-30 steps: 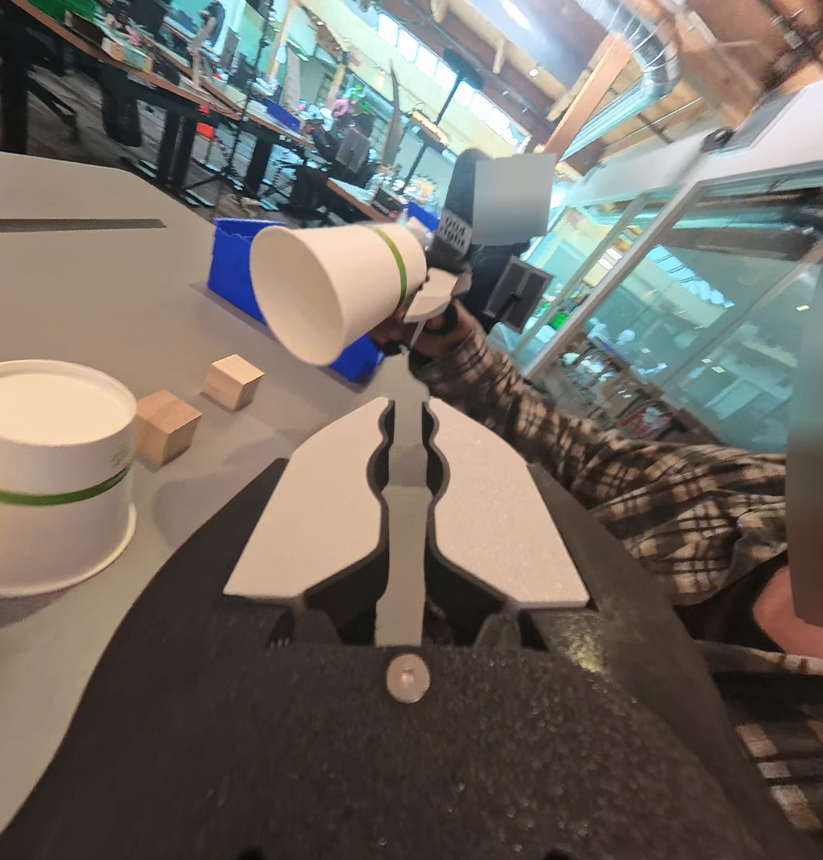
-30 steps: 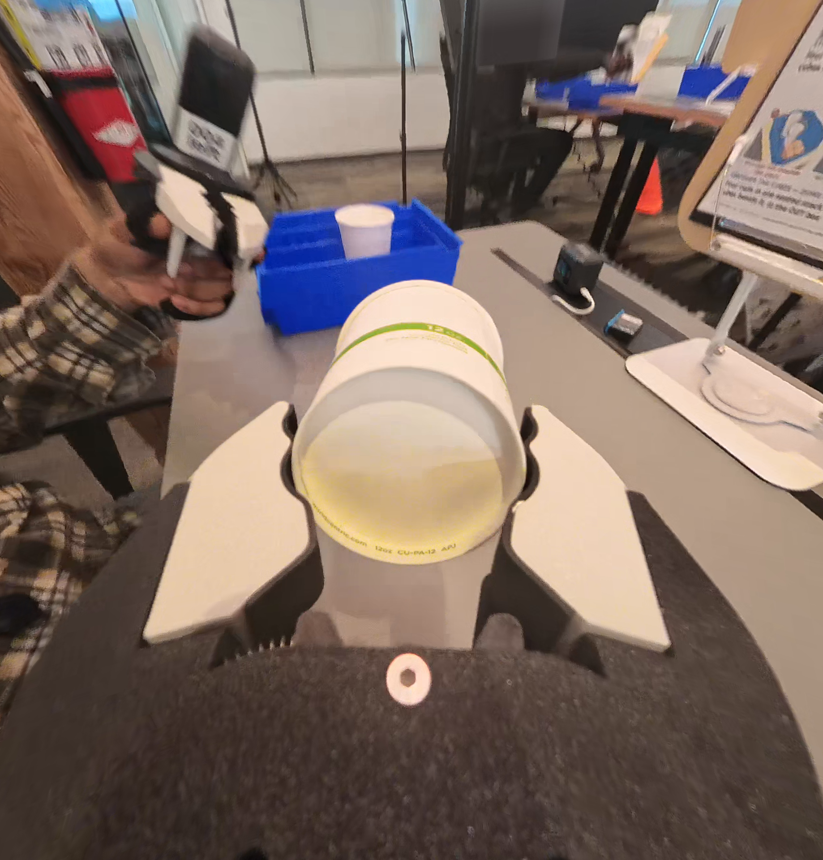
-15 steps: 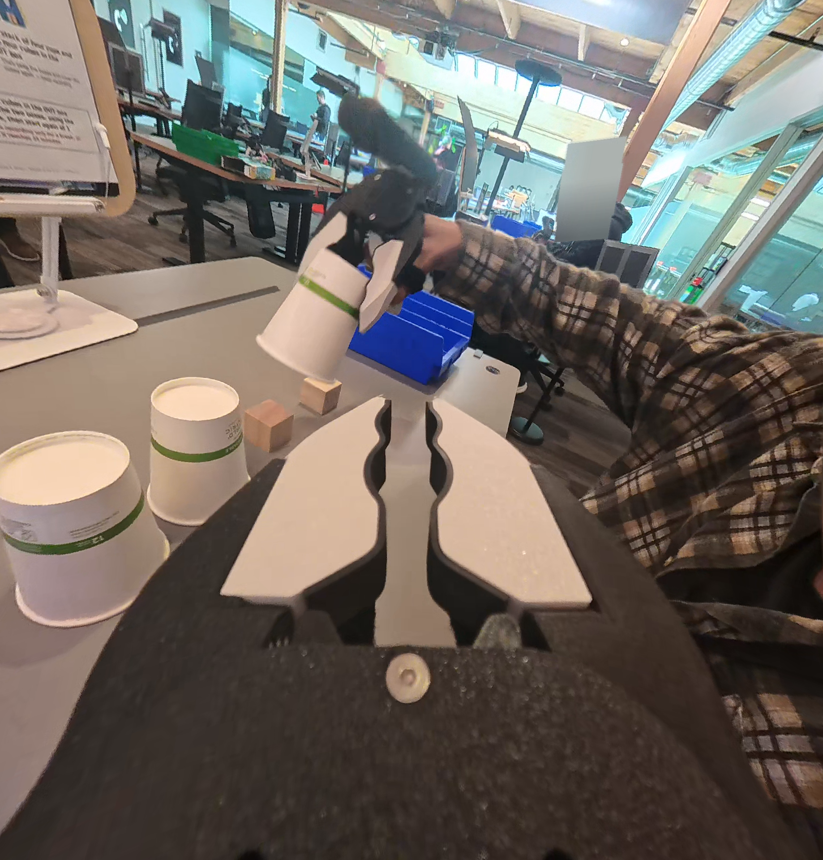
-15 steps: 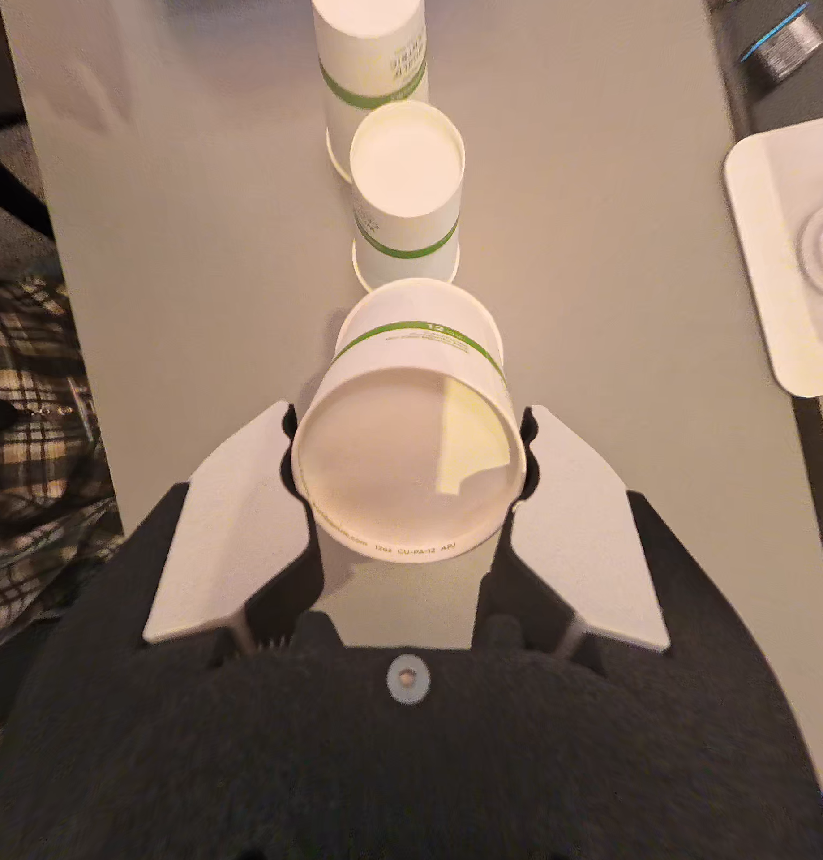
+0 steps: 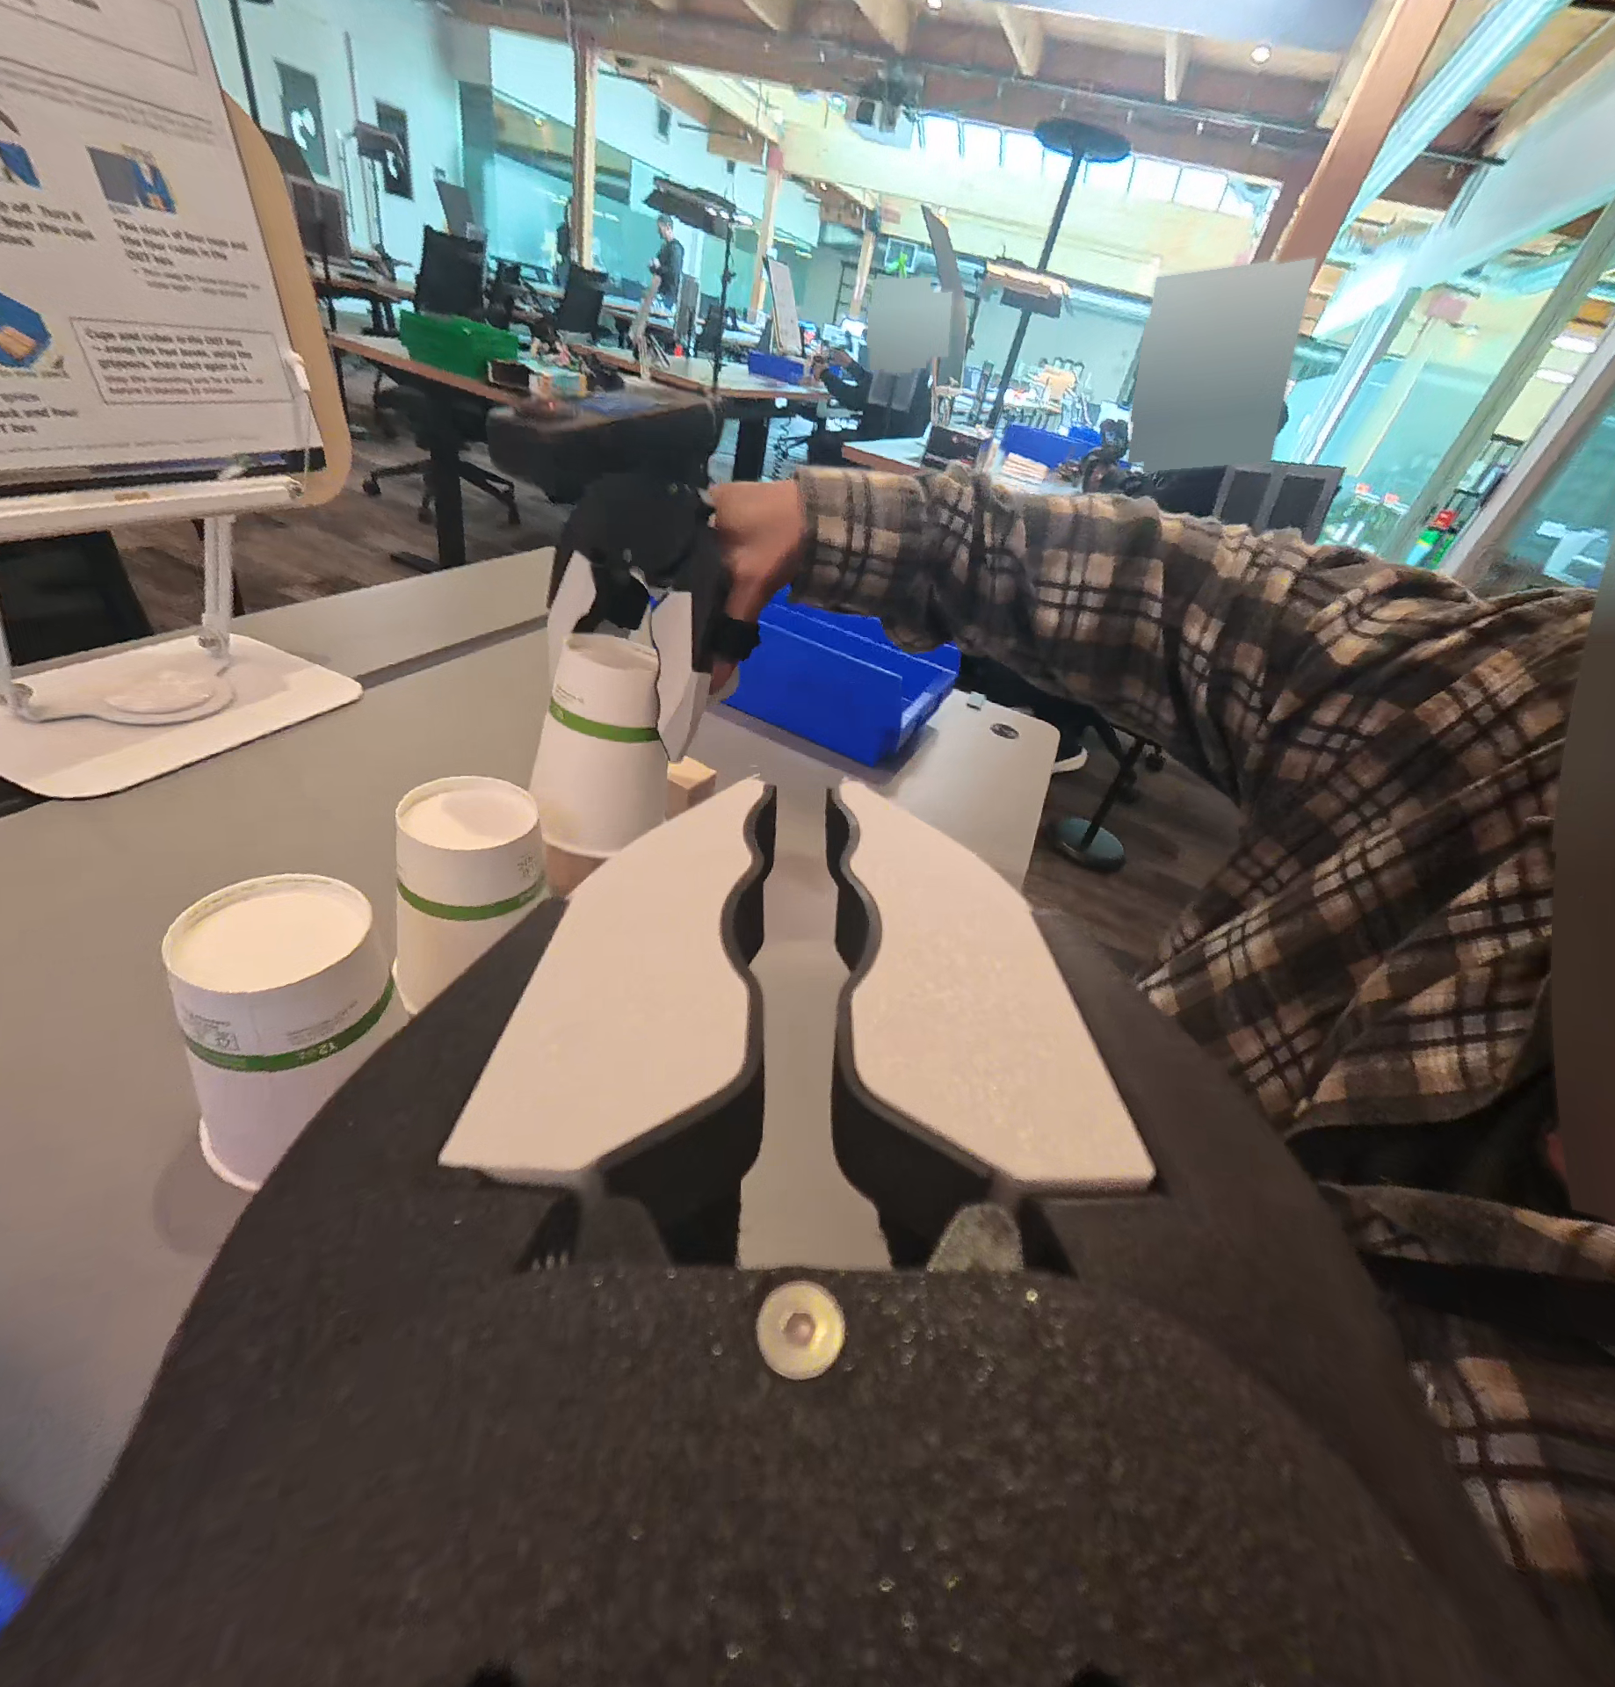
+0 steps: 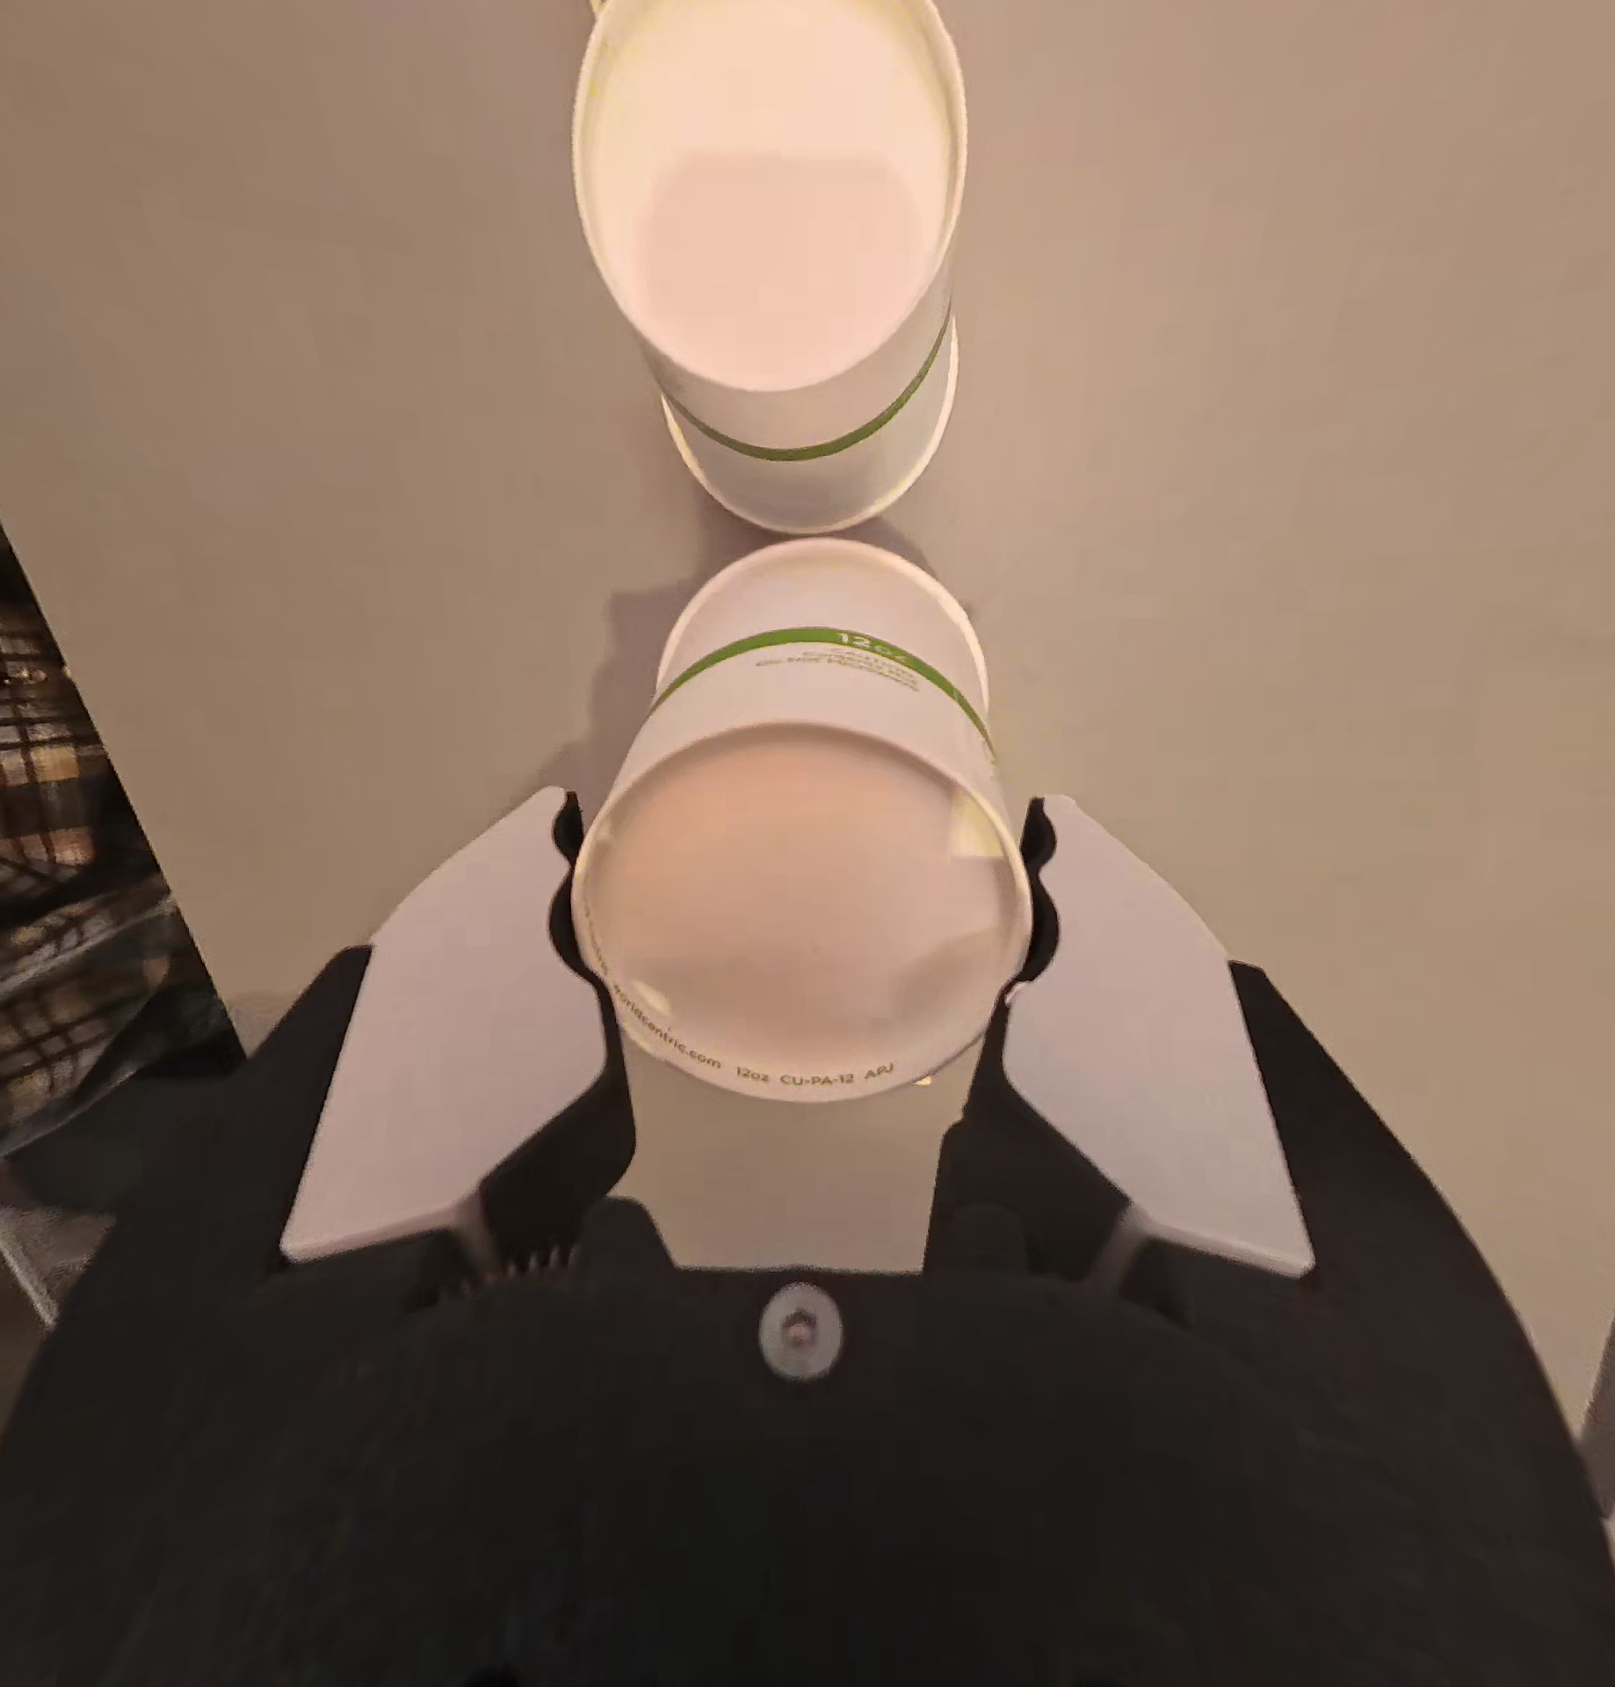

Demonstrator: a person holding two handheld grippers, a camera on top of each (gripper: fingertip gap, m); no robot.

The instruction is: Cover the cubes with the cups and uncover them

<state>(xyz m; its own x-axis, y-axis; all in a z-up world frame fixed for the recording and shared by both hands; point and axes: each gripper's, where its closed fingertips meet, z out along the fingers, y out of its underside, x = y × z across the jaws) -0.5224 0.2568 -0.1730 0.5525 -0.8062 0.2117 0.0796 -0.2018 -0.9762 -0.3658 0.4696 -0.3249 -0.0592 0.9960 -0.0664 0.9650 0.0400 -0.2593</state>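
We see the grey counter [image 5: 73, 913] carrying everything, and we take the blue bin [image 5: 840, 685] at its far edge as our landmark. Well off to the side of the bin stands a document stand [image 5: 137, 694] with a printed sheet. A plaid sleeve [image 5: 1151, 657] reaches across above the bin. Nearer to us than the bin, three white paper cups with green bands stand upside down in a row. The right gripper [image 5: 644, 675] grips the held cup [image 6: 804, 876] by its base end, jaws closed on its sides; this cup stands closest to the bin, its rim down at the counter, though we cannot tell whether it touches fully. The middle cup [image 5: 471, 876] comes next in the row away from the bin, and the near cup [image 5: 279, 1013] stands farthest from it. The left gripper [image 5: 795, 913] hovers on the near side of the row, jaws nearly together and holding nothing. A small wooden cube [image 5: 692, 787] peeks out just beside the held cup, between it and the bin.
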